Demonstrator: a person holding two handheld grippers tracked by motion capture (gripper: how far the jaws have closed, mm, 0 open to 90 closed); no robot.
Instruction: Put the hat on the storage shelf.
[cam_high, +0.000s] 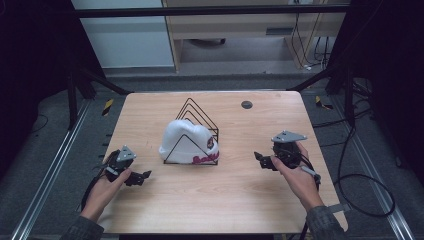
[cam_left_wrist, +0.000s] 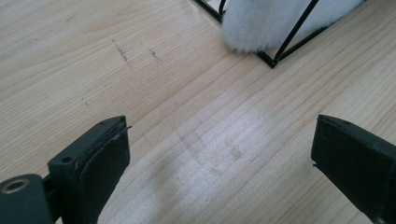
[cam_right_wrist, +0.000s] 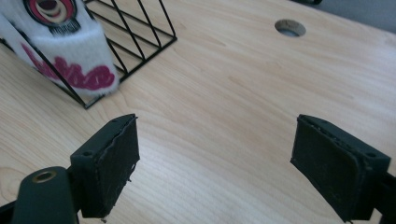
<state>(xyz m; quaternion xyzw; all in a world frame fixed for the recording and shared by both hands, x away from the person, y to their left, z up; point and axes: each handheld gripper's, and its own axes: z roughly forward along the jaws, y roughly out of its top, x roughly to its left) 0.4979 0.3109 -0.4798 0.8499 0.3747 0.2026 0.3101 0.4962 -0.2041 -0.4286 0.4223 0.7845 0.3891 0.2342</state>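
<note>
A white fluffy cloth (cam_high: 186, 141) with dark red lettering and a round badge sits tucked in a black wire rack (cam_high: 195, 116) at the table's middle. In the left gripper view its white edge (cam_left_wrist: 266, 25) pokes out past the rack's corner (cam_left_wrist: 272, 63). The right gripper view shows the lettered end (cam_right_wrist: 70, 51) behind the rack's wires (cam_right_wrist: 140, 42). My left gripper (cam_high: 142, 176) rests low at the left of the rack, open and empty (cam_left_wrist: 219, 158). At the rack's right, my right gripper (cam_high: 260, 159) is open too, with bare wood between its jaws (cam_right_wrist: 215, 158).
The wooden table (cam_high: 225, 190) has a round cable hole (cam_high: 246, 104) at the back right, also seen from the right gripper (cam_right_wrist: 290, 27). Cables (cam_high: 360, 185) trail on the floor to the right. A metal frame surrounds the table.
</note>
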